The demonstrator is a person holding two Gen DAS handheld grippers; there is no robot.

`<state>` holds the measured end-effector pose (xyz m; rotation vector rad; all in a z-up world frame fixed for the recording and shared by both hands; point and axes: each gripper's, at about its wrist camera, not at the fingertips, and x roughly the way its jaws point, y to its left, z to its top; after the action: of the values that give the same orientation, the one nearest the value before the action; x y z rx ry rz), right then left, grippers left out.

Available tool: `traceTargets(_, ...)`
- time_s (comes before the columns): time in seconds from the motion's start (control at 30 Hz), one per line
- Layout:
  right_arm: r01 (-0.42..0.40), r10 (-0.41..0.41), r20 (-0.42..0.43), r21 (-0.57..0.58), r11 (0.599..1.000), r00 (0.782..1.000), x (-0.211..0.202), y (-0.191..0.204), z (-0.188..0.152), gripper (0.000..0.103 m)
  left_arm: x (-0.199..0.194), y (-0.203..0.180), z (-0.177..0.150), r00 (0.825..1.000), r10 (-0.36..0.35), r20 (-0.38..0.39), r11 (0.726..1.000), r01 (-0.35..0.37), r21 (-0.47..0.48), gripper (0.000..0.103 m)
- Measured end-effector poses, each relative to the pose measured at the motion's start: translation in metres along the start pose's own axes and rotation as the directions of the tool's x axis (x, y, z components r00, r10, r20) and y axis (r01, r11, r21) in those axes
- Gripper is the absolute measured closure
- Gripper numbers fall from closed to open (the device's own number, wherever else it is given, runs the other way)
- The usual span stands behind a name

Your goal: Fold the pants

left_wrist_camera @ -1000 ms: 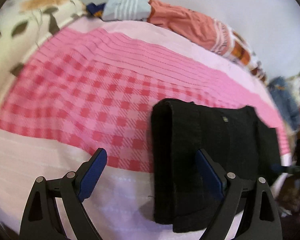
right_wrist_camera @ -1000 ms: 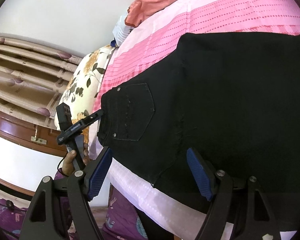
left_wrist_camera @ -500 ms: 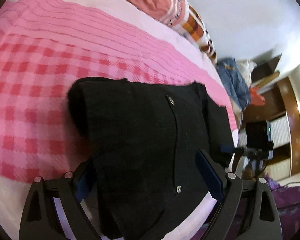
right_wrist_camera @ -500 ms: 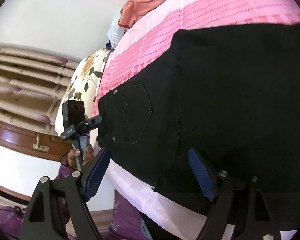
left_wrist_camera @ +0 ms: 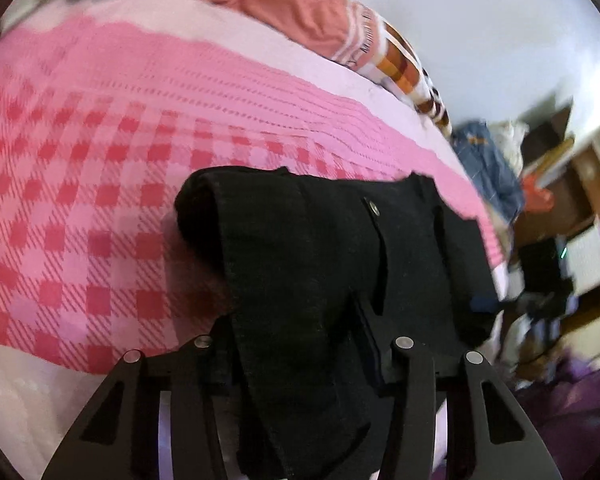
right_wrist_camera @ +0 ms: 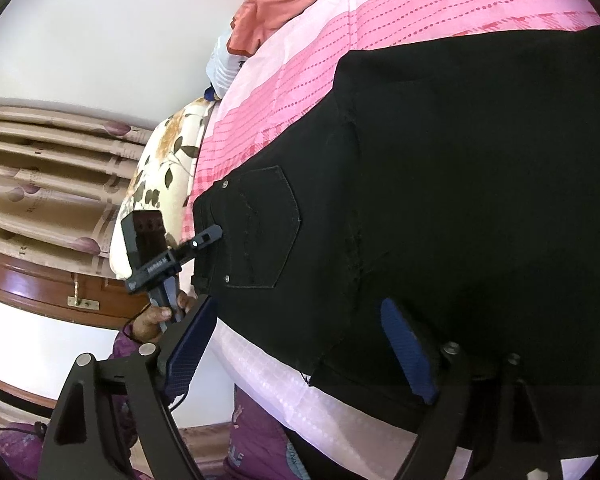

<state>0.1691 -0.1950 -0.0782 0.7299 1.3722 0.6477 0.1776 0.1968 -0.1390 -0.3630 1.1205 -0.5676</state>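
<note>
Black denim pants (left_wrist_camera: 312,264) are lying across a pink checked bedsheet (left_wrist_camera: 92,200), near the bed's front edge, already doubled lengthwise with the waistband end at the left gripper (left_wrist_camera: 300,360). That gripper's jaws are closing around the waistband corner, and the thick folded cloth is filling the gap between them; its blue pads are hidden behind the fabric, so whether they are pressing yet is hard to say, though the grip looks nearly made.

To do this step well, the left gripper should be taking all the layers together, deep enough that the stiff waistband is not slipping out when lifted, and the lift should be waiting until the other side is secured too, so the fold carries over evenly.

The right gripper (right_wrist_camera: 300,348) is hovering at the bed's edge with its jaws opening wide. In the right wrist view the pants' lower edge (right_wrist_camera: 340,352) is lying between the two blue pads (right_wrist_camera: 406,350) but nothing is being pinched. A back pocket (right_wrist_camera: 266,226) is showing further along, beside the left gripper's tip.
</note>
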Motion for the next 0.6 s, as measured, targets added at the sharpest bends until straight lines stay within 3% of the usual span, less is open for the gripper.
traceTargets(0.13,0.001,-0.001,0.006,0.013,1.000,1.000,0.000,-0.001,0.000,0.018,0.003,0.004,0.011,0.997,-0.006,-0.081,0.999,0.003,-0.036,0.055)
traceTargets(0.2,-0.003,0.003,0.009,0.022,1.000,1.000,0.000,-0.001,0.000,0.018,0.005,-0.005,0.012,0.995,0.013,-0.103,1.000,-0.011,0.024,0.055)
traceTargets(0.3,-0.012,0.011,0.015,0.035,0.999,1.000,0.001,-0.003,0.001,0.017,0.001,-0.023,0.010,0.991,-0.045,-0.128,0.994,0.057,0.093,0.055)
traceTargets(0.47,-0.043,0.043,0.021,0.035,0.998,0.999,0.003,-0.001,0.001,0.017,-0.016,-0.053,0.013,0.991,-0.069,-0.116,0.982,0.088,0.165,0.069)
traceTargets(0.6,-0.070,0.070,0.007,-0.011,0.997,0.998,0.006,0.013,-0.001,0.017,-0.025,-0.070,0.011,0.994,-0.070,-0.084,0.982,0.084,0.169,0.072)
